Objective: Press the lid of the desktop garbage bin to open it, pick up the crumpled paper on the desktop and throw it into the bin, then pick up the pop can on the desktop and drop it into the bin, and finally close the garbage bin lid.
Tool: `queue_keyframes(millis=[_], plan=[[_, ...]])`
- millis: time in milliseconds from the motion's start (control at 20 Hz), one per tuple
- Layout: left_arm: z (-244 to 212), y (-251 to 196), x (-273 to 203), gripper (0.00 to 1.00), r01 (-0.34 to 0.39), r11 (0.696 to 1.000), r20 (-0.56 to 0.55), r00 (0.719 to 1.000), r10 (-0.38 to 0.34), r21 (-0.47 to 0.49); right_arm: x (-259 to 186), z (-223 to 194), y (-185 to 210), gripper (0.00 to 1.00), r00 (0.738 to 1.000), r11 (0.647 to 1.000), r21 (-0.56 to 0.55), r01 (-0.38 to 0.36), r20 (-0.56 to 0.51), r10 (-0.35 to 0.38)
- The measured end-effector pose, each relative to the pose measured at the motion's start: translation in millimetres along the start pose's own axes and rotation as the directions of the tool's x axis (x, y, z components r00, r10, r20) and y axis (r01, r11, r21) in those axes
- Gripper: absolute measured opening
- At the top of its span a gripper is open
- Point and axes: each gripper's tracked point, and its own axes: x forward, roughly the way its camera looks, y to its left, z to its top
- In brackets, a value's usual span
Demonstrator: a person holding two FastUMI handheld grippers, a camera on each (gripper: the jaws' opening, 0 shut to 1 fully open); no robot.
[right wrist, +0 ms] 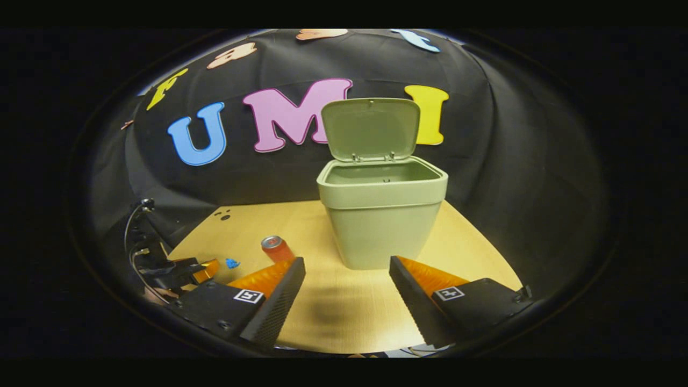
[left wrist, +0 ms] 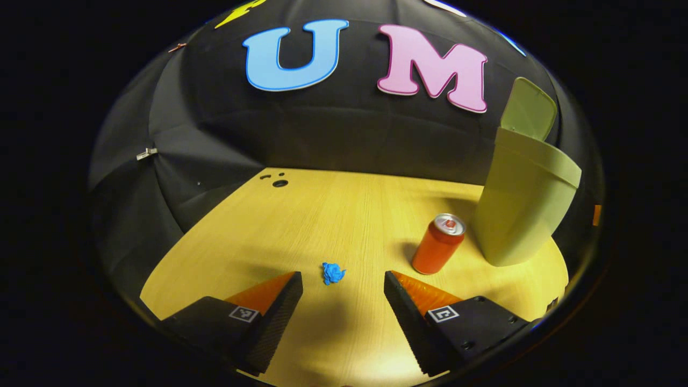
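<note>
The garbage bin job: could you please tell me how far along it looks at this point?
Done: the bin stands with its lid up. In hand: the left gripper, open, is lined up on the crumpled paper, which lies on the desktop. Left: binning the paper, then the upright pop can, then closing the lid. The right gripper is open, holding nothing.

In my right gripper view my own finger (right wrist: 279,293) covers the lower part of the pop can (right wrist: 275,247), and the crumpled paper (right wrist: 232,263) near the desk's (right wrist: 344,322) left edge is too small to make out. My left gripper (right wrist: 207,269) is partly cut off there. The garbage bin's (left wrist: 524,204) inside is hidden in my left gripper view.
</note>
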Motion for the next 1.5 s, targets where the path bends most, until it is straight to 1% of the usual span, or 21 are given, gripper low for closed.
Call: queue_keyframes(millis=[200,450,650,800,850,900,950,1050,1100,1150,1200,1250,1300,1450,1500], plan=[[-9.2,5.0,41.0,0.98,-0.003,0.999,-0.031,1.000,0.005,0.047,-5.6,-10.1,-13.1,0.99,0.998,0.999,0.007,0.049,-0.038,-0.049],[-25.2,9.2,84.6,0.98,-0.005,0.996,-0.079,0.997,0.012,0.087,-8.0,-12.1,-14.3,0.99,0.996,0.997,-0.003,0.078,-0.045,-0.078],[-41.5,13.6,104.9,0.98,0.000,0.997,-0.124,0.992,0.009,0.079,-16.7,-22.0,-7.6,0.99,0.995,0.997,-0.009,0.080,-0.064,-0.080],[-42.3,11.4,108.4,0.97,0.021,0.998,-0.117,0.993,-0.014,0.059,-20.0,-26.2,-8.3,0.99,0.993,0.996,-0.005,0.091,-0.073,-0.091],[-45.5,11.5,107.8,0.92,0.022,0.998,-0.125,0.992,-0.014,0.062,-21.4,-29.8,-8.0,0.99,0.993,0.996,-0.001,0.092,-0.080,-0.092],[-43.2,9.4,108.1,0.90,0.030,0.998,-0.113,0.993,-0.023,0.063,-21.9,-32.2,-7.6,0.99,0.992,0.996,0.004,0.093,-0.085,-0.092],[-44.6,6.8,108.9,0.83,0.038,0.997,-0.115,0.993,-0.029,0.070,-22.0,-33.4,-7.1,0.99,0.992,0.996,0.010,0.093,-0.089,-0.092],[-44.7,2.9,107.5,0.74,0.051,0.995,-0.104,0.994,-0.042,0.080,-21.2,-34.8,-6.1,0.99,0.992,0.995,0.021,0.094,-0.091,-0.092],[-44.7,0.9,108.2,0.64,0.055,0.995,-0.095,0.994,-0.047,0.087,-21.6,-35.5,-5.2,0.99,0.992,0.995,0.022,0.093,-0.092,-0.091],[-45.3,0.9,109.1,0.60,0.053,0.994,-0.091,0.995,-0.044,0.094,-21.9,-36.0,-4.5,0.99,0.992,0.996,0.022,0.092,-0.092,-0.089],[-46.2,1.2,106.3,0.45,0.051,0.994,-0.088,0.995,-0.042,0.096,-22.2,-36.7,-3.4,0.99,0.992,0.996,0.021,0.091,-0.092,-0.088],[-45.4,1.5,106.7,0.36,0.051,0.994,-0.088,0.995,-0.042,0.099,-21.7,-37.3,-2.8,0.99,0.992,0.996,0.021,0.090,-0.090,-0.088],[-45.1,0.4,105.6,0.36,0.053,0.993,-0.089,0.995,-0.044,0.103,-22.3,-37.8,-3.1,0.99,0.992,0.996,0.023,0.089,-0.091,-0.087],[-43.4,-0.6,104.8,0.30,0.062,0.990,-0.099,0.994,-0.049,0.129,-22.9,-40.5,-4.1,0.99,0.992,0.996,0.022,0.088,-0.094,-0.085],[-44.7,-0.5,103.0,0.27,0.065,0.988,-0.106,0.993,-0.050,0.143,-22.9,-41.2,-5.2,0.99,0.992,0.996,0.022,0.089,-0.094,-0.086]])
